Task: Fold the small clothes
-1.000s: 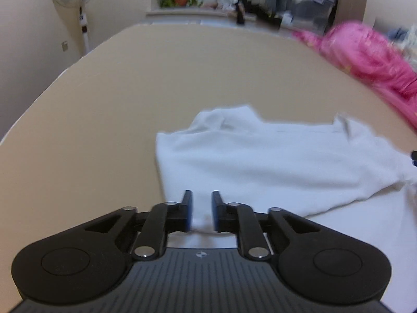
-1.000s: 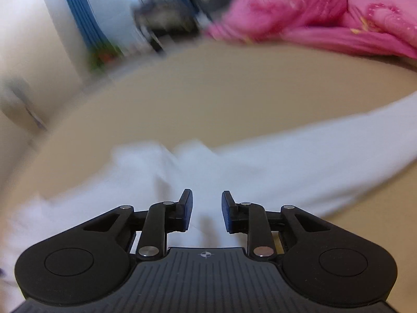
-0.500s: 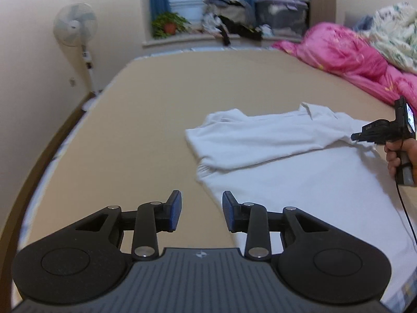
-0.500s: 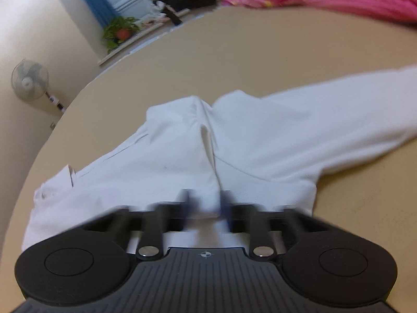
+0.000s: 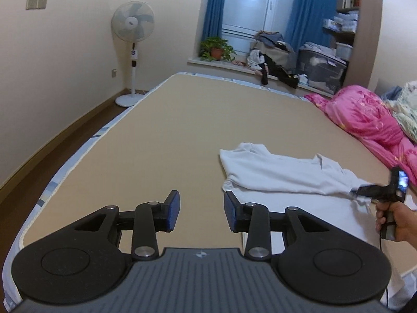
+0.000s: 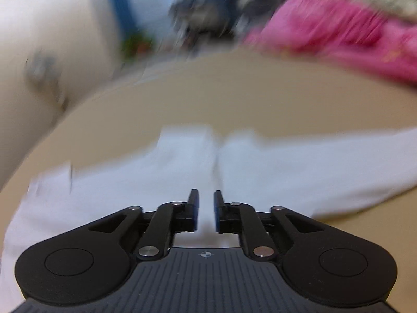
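Tan bed (image 5: 161,140) fills the frame; left tongs (image 5: 202,212), lower centre, have been opening, nothing between them; white shirt (image 5: 273,172) lies right; right tongs (image 5: 355,191), far right, apparently pinching its sleeve, just parting.

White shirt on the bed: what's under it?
The white shirt lies on the tan bed cover, its top part folded over its lower part. Anything beneath the cloth is hidden.
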### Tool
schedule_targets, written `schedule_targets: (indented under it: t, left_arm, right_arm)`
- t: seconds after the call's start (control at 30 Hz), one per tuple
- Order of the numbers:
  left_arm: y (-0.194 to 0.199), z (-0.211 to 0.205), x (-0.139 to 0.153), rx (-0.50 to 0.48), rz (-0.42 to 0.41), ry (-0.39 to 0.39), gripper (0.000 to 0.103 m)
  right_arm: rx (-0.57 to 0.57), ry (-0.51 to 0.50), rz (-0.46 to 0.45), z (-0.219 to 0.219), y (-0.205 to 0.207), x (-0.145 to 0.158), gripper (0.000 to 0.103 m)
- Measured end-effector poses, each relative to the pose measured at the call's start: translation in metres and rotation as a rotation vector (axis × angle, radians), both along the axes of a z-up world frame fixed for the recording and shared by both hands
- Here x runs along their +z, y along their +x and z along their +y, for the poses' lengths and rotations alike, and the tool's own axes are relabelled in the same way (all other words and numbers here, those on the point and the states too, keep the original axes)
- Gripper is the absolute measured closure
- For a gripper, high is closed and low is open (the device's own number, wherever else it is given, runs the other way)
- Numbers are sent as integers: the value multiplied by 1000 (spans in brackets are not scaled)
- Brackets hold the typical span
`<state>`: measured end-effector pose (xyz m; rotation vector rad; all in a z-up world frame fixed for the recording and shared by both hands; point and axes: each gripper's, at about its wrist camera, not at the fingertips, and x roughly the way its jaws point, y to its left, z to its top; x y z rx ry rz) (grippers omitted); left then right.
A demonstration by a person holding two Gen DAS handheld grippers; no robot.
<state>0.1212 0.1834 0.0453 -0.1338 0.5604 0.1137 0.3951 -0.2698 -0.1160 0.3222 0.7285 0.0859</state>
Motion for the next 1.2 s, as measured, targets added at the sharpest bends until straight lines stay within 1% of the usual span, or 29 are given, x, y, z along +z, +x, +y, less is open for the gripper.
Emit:
schedule_targets:
  t: [0.03, 0.07, 0.13, 0.17, 0.2, 0.27, 0.3, 0.47, 0.53, 0.67, 0.73, 0.87, 0.97, 1.07, 1.17, 1.2]
  left_arm:
    - [2, -2, -1, -6, -4, 9, 61]
    - [4, -3, -3, -8, -10, 11, 61]
    - [7, 0, -6, 5, -20, -17, 61]
    - [8, 4, -8, 18, -30, -42, 61]
    - [10, 9, -9, 33, -38, -69, 61]
    - [13, 18, -10, 60, -47, -129, 61]
    - [15, 20, -11, 75, -47, -142, 61]
    - [25, 27, -11, 90, -32, -137, 61]
    - [23, 31, -11, 101, -39, -158, 61]
    - [22, 38, -12, 141, -43, -203, 61]
    - [24, 39, -13, 147, -31, -205, 61]
    - [26, 35, -13, 135, -10, -171, 61]
    - [27, 32, -13, 127, 2, -160, 61]
    - [31, 32, -14, 130, 14, -163, 61]
    - [32, 32, -14, 128, 17, -162, 61]
    - [32, 32, -14, 128, 17, -162, 61]
  right_arm:
    - [18, -44, 72, 1, 5, -11, 87]
    - [11, -61, 49, -2, 3, -12, 87]
    - [-85, -82, -9, -17, 0, 2, 84]
    - [-132, -67, -64, -29, -5, 11, 81]
    - [-164, -40, -106, -44, -9, 17, 75]
    - [-204, -14, -123, -71, -11, 18, 70]
    - [-230, -10, -127, -87, -14, 16, 70]
    - [-380, 42, -142, -180, -35, -9, 70]
    - [-472, 62, -158, -222, -46, -22, 70]
    - [-651, 179, -179, -297, -69, -57, 68]
    - [-722, 234, -184, -322, -72, -73, 67]
    - [-836, 303, -191, -354, -71, -92, 67]
    - [-873, 379, -204, -373, -69, -104, 69]
    - [-882, 371, -212, -369, -64, -105, 69]
    - [-892, 365, -218, -363, -69, -104, 69]
    - [-892, 361, -219, -360, -69, -103, 75]
